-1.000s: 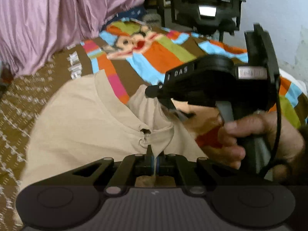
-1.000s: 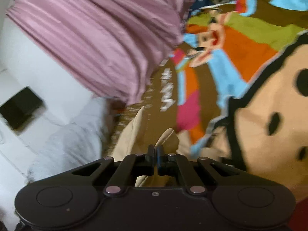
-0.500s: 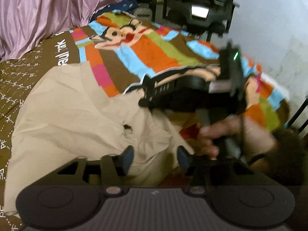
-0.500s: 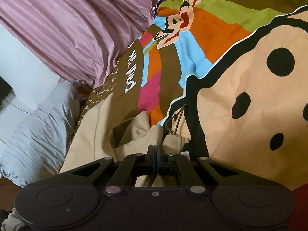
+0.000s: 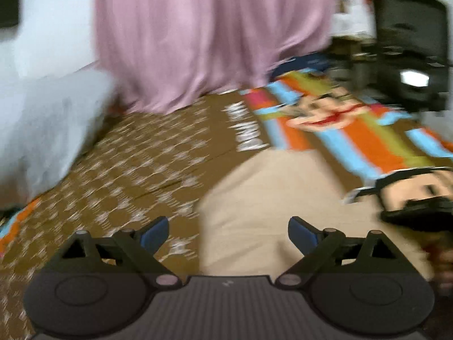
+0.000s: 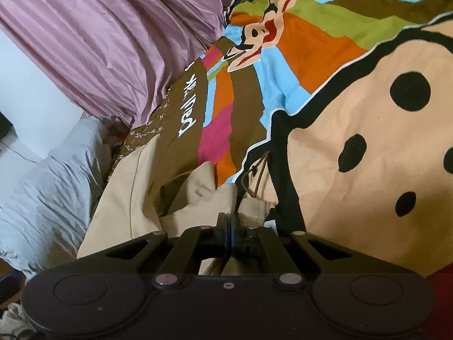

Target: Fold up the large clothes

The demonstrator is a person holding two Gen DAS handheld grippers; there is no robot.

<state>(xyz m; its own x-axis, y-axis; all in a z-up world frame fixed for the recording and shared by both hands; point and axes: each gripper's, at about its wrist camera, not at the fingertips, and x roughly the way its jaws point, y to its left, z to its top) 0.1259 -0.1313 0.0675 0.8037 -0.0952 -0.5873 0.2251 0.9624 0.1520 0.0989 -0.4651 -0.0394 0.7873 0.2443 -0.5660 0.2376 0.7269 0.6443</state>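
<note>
While the left gripper hangs over the bedspread, its jaws have just been opening and stand wide apart, empty. At its 1 o'clock lies the beige garment. The right gripper is clamped on that garment's edge.

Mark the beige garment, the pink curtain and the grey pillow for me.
beige garment point(image 5: 254, 212): left wrist view, flat panel between the open fingers.
pink curtain point(image 5: 203, 36): left wrist view, middle of the hanging folds.
grey pillow point(image 6: 48, 198): right wrist view, wrinkled top face.
</note>
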